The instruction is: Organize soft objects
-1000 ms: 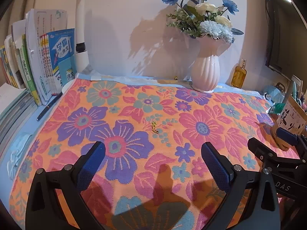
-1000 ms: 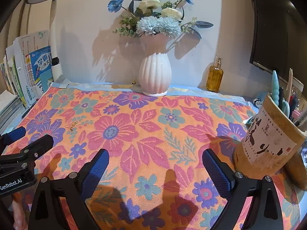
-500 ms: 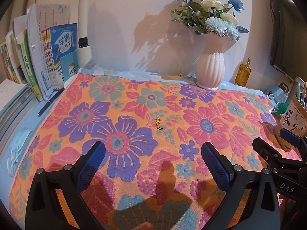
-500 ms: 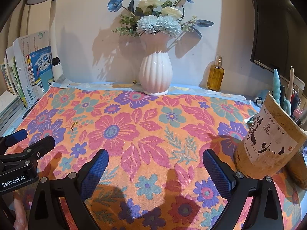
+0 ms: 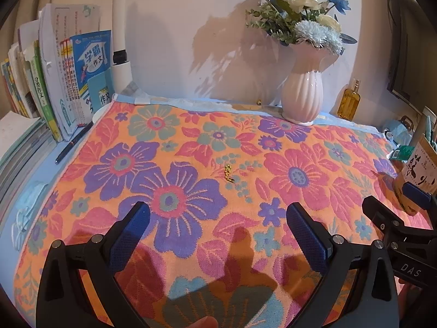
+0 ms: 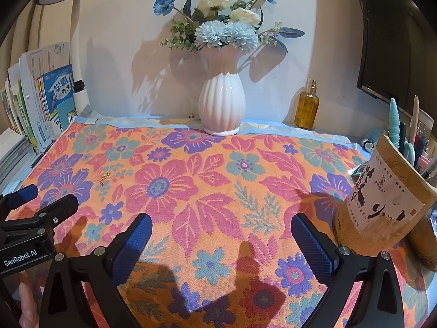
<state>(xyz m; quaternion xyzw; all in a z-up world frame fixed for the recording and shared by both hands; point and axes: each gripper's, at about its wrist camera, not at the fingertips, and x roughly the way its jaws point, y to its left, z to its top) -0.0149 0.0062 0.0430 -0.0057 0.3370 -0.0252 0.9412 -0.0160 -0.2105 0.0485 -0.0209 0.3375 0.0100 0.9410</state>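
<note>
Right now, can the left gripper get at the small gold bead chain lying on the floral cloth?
Probably yes: the left gripper is open, and only bare floral cloth lies before the small gold bead chain.

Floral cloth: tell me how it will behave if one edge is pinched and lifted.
The floral cloth looks woven and lies flat, so it will probably drape limply. The white vase appears to stand on its far edge, so pulling could tip it.

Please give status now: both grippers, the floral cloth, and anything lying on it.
Left gripper open, right gripper open, both empty. Floral cloth spread flat, ungrasped. Small gold chain on cloth; vase on far edge.
</note>
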